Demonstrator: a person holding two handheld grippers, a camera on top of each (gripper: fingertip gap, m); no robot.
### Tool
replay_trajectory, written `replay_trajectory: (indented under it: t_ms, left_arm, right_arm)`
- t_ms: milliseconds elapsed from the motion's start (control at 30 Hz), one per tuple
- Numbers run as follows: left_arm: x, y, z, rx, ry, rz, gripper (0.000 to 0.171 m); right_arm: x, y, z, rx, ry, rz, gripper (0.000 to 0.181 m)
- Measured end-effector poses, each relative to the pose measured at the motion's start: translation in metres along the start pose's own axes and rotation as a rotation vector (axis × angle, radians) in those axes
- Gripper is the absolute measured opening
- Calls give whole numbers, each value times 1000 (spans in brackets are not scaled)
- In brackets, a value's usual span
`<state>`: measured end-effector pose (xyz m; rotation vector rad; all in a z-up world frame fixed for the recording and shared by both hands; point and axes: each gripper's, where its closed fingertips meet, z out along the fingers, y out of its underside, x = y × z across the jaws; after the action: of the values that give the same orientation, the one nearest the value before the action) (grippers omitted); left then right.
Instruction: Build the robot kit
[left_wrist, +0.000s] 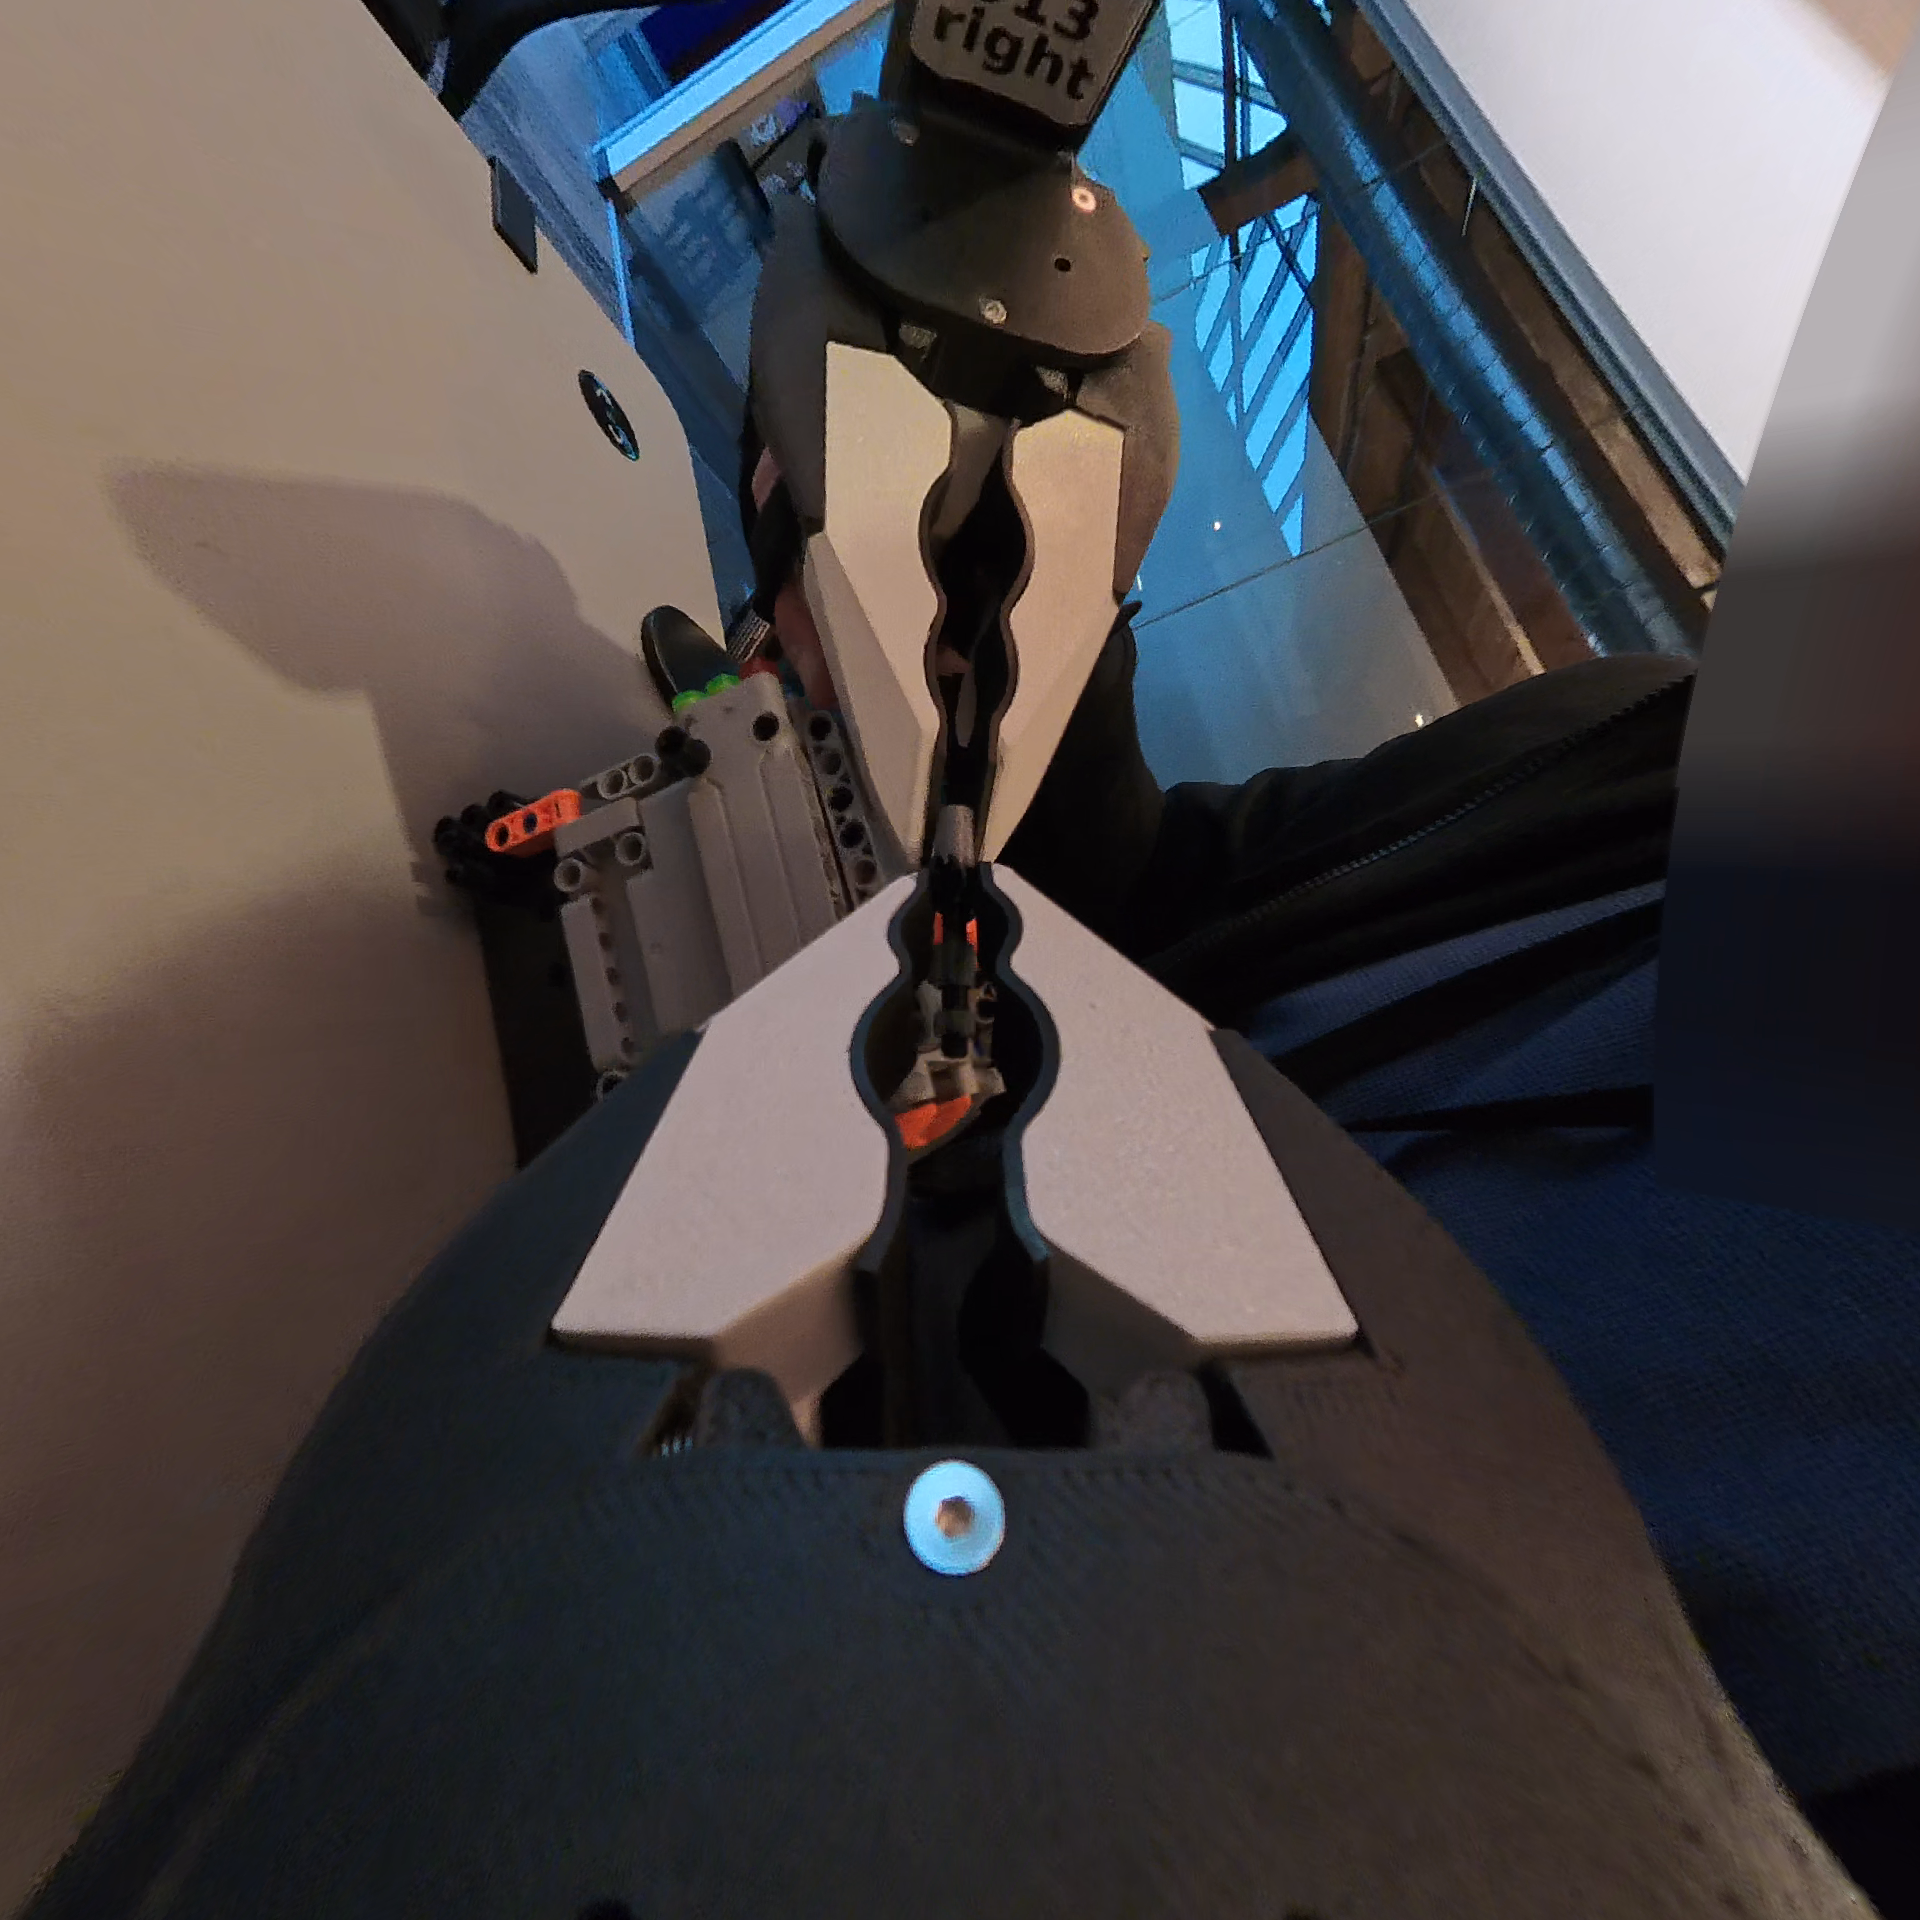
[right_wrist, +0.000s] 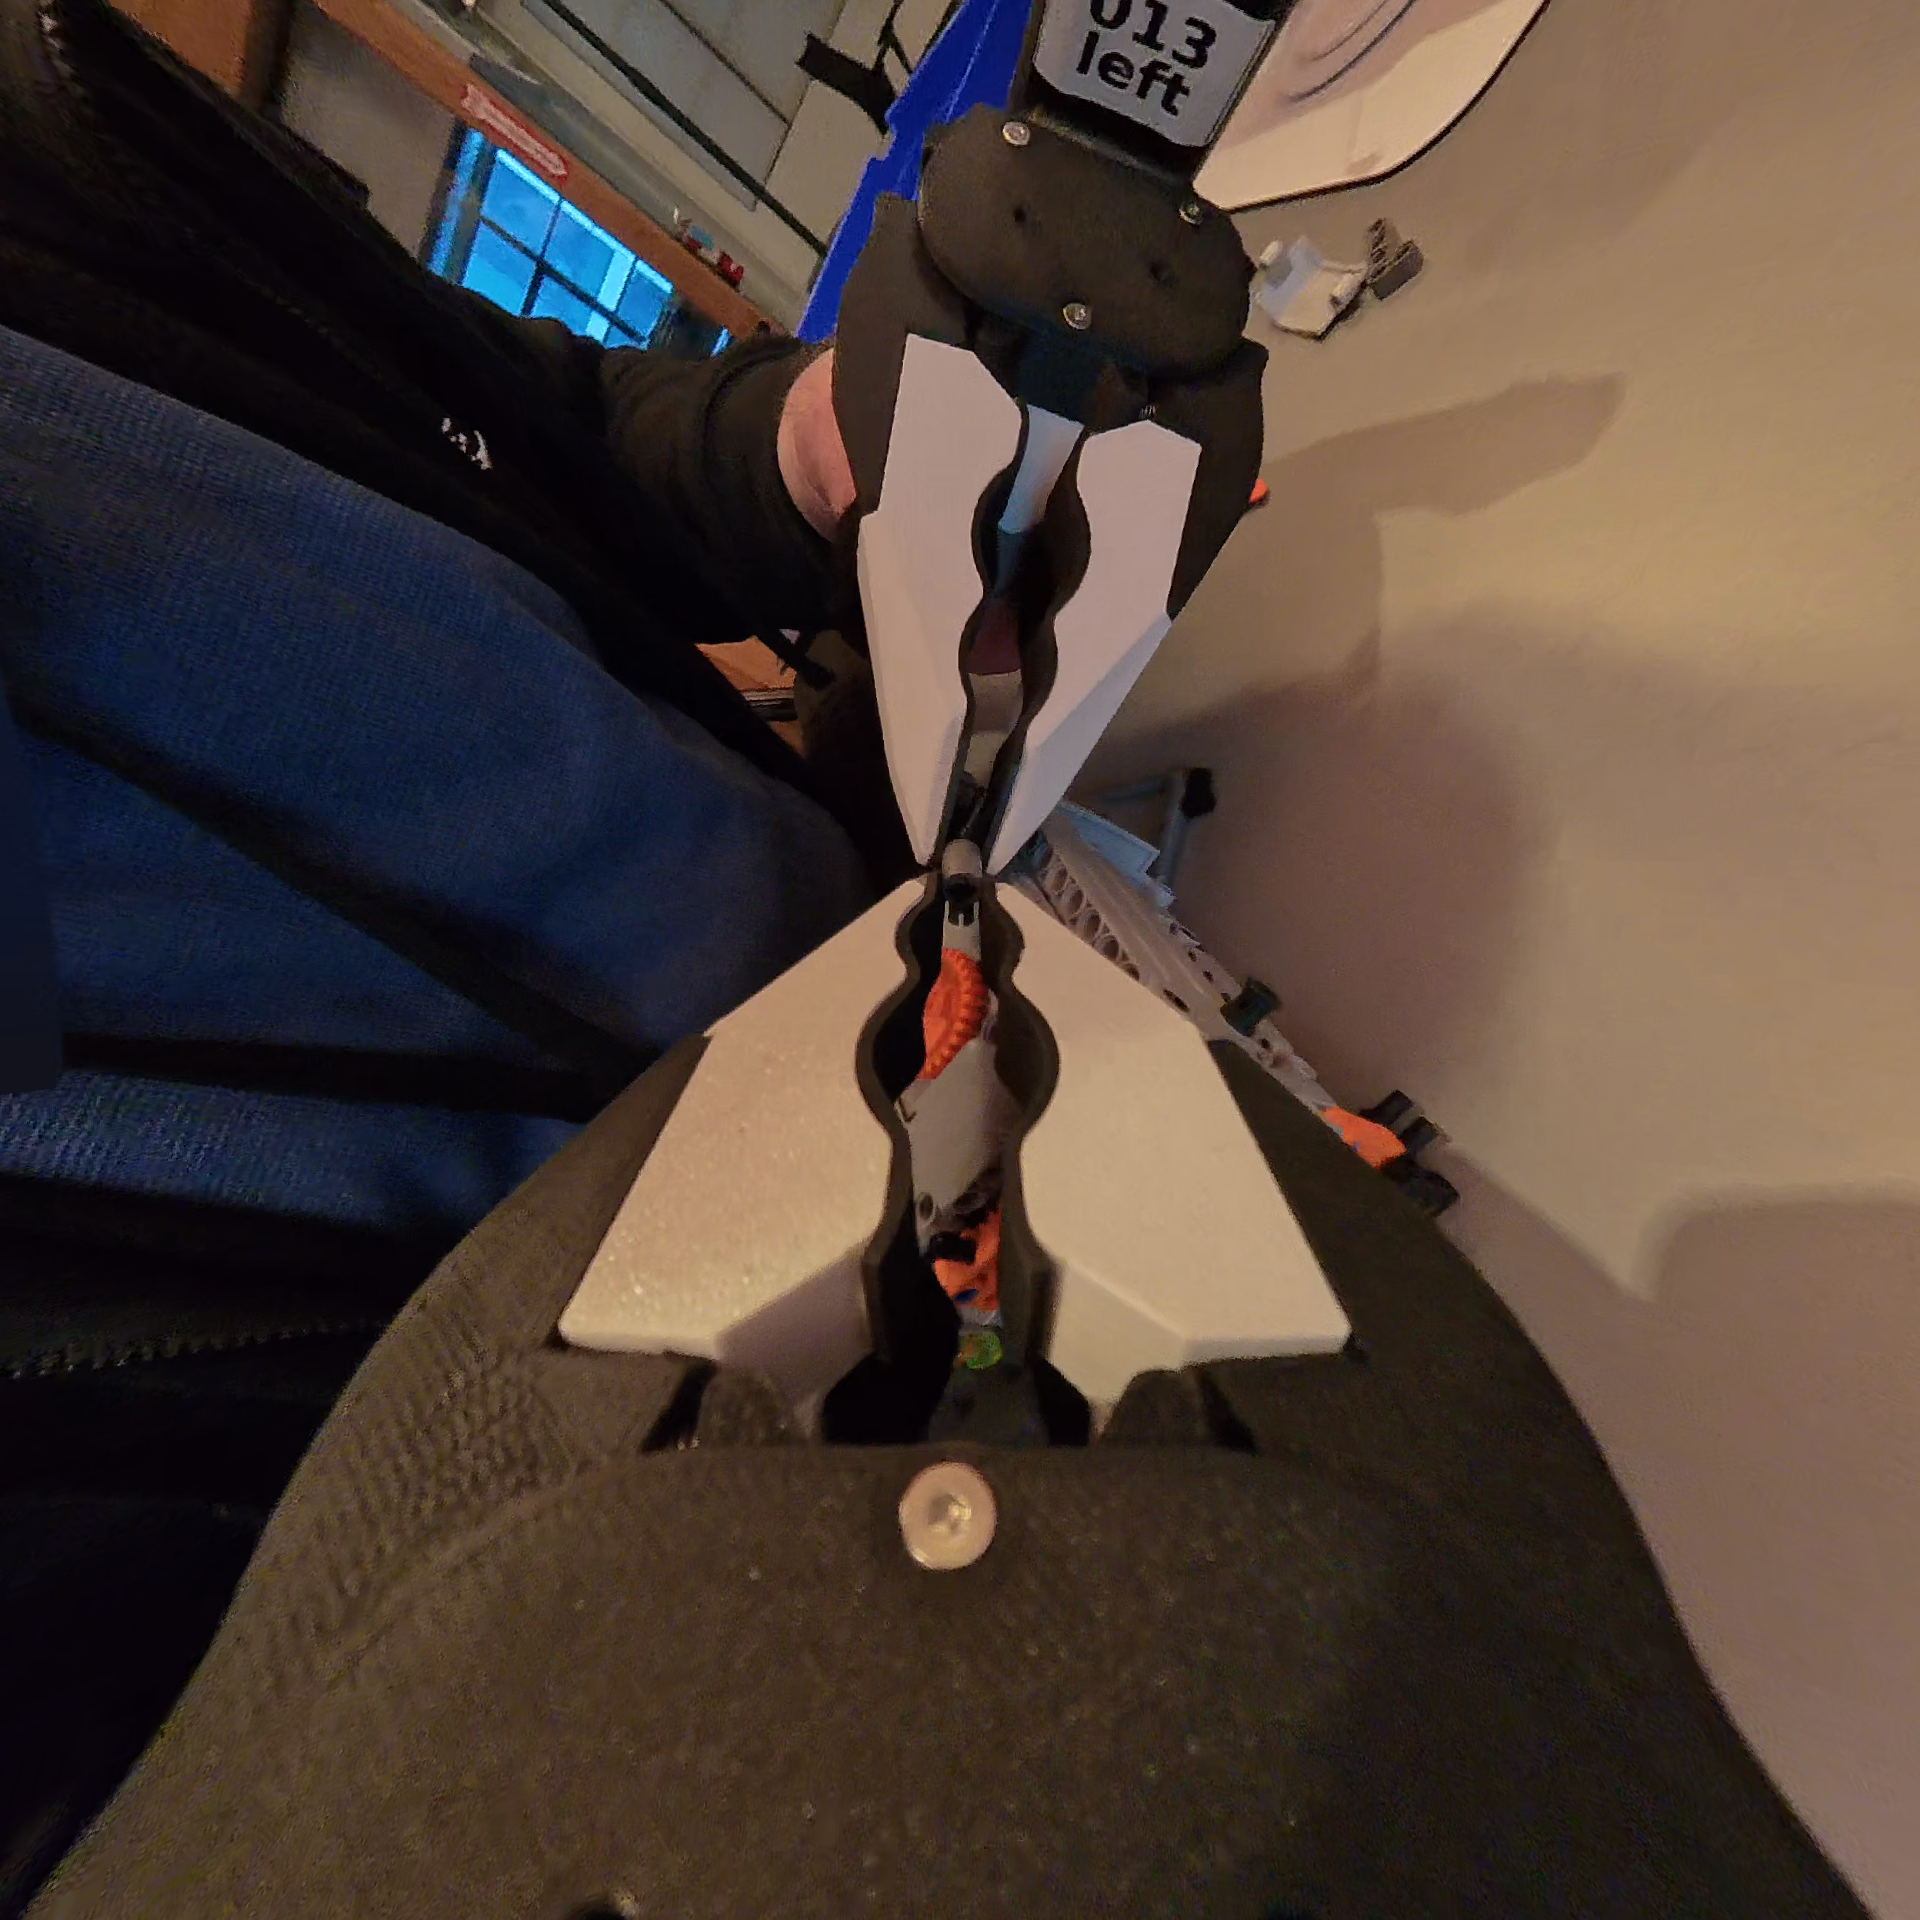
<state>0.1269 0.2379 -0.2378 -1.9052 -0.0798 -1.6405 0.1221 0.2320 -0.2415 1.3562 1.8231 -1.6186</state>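
- Table (left_wrist: 208, 935): pale top, filling the 9 o'clock side of the left wrist view and the 3 o'clock side of the right wrist view.
- Person: blue trousers (right_wrist: 312, 779) and a dark jacket (left_wrist: 1403, 831), at 3 o'clock in the left view and 9 o'clock in the right.
- Left gripper (left_wrist: 954, 883): fingers nearly pressed together, tip to tip with the right gripper, pinching one end of a small pin (left_wrist: 956, 831).
- Right gripper (right_wrist: 961, 883): fingers drawn in close on the other end of the same pin, which sits dead centre in both views, off the table.
- Brick model (left_wrist: 665, 883): grey, black and orange beams lying on the table, at 9 o'clock of the tips in the left view and 3 o'clock in the right.
- Loose bits (right_wrist: 1330, 275): small pale and grey parts on the table, at 1 o'clock in the right view.
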Motion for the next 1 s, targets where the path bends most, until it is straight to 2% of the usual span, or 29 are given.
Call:
replay_trajectory:
  t_ms: [133, 233, 433, 1000]
  left_arm:
    - [-4, 0, -1, 21, -44, -4, 4]
    - [-8, 0, -3, 1, -82, -7, 4]
    - [-11, -1, -3, 14, -85, -39, 4]
    - [-13, -4, -6, 32, -61, -87, 4]
  right_arm:
    - [4, -1, 0, -5, 39, -17, 5]
    - [4, -5, -3, 19, 81, -47, 16]
    - [9, -3, -12, 37, 219, -147, 14]
    - [14, 4, -12, 92, 380, -331, 11]
